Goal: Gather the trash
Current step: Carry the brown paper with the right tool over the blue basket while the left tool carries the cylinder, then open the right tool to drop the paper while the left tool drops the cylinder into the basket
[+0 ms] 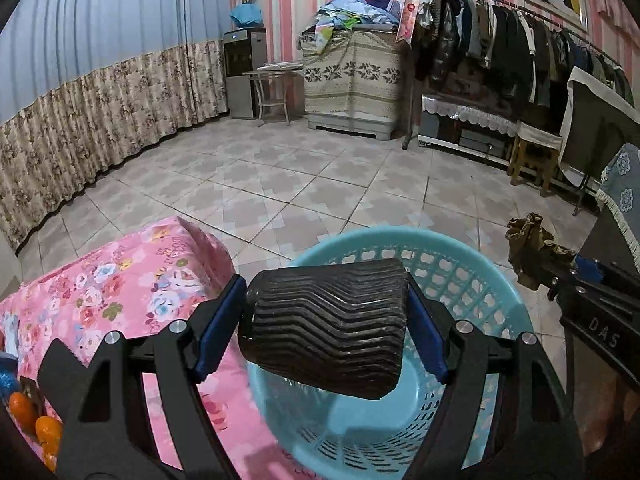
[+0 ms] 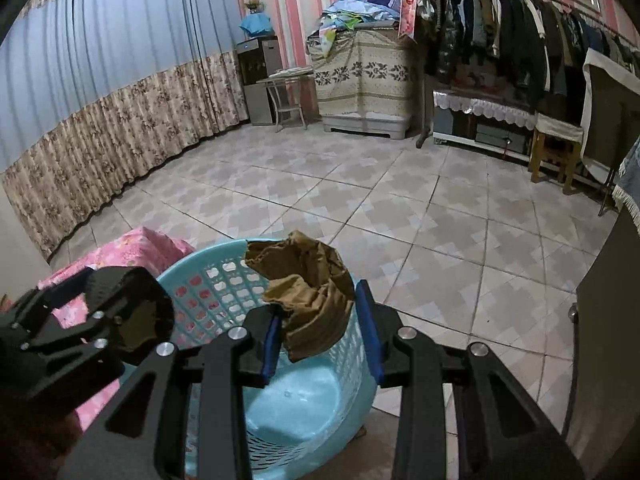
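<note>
The left gripper (image 1: 326,320) clenched a black ribbed cup (image 1: 324,326) at lower centre of its frame, over the blue basket (image 1: 472,276) — the right gripper (image 2: 316,330) gripped crumpled brown paper (image 2: 310,294) above that basket's rim.

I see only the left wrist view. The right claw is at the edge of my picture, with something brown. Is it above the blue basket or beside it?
Observer: Above it. In the right wrist view the right claw grips the crumpled brown paper over the blue basket, near its rim.
Operator: My black cup hides the basket's bottom. Is any trash inside?
Observer: The part of the bottom that shows there is bare.
Operator: Is my cup over the middle of the basket?
Observer: It seems not. There the left claw holds the black ribbed cup at the rim, on the side of the pink flowered cloth.
</note>
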`<action>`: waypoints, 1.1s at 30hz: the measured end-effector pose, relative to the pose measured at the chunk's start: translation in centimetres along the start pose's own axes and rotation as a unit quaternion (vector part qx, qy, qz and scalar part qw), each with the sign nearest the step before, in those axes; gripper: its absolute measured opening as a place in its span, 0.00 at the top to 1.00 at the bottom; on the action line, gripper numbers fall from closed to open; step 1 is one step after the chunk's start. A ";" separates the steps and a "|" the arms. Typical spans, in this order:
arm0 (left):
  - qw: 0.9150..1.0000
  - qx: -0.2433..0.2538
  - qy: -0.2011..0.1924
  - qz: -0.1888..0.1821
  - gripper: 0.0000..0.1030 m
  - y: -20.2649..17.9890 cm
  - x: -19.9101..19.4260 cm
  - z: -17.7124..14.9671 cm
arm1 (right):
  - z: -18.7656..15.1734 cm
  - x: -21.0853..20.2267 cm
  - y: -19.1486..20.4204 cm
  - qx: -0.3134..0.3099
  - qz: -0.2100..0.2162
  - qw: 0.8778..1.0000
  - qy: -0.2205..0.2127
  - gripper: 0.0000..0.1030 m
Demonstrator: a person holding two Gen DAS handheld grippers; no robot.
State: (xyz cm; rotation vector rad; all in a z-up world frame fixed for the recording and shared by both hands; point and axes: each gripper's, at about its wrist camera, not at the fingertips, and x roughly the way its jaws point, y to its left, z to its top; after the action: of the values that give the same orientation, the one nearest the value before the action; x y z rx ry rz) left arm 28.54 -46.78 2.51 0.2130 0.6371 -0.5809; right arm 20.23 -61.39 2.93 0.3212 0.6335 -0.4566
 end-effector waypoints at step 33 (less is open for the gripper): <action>0.995 -0.047 -0.010 0.086 0.05 8.7 -2.8 -0.6 | -1.6 3.1 4.1 -0.029 0.013 0.999 0.033 0.25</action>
State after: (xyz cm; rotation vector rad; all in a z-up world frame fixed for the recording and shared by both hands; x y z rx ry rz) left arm 31.35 -38.21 3.90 0.1712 0.6187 -0.3849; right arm 23.68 -58.15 0.39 0.2904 0.7057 -0.4034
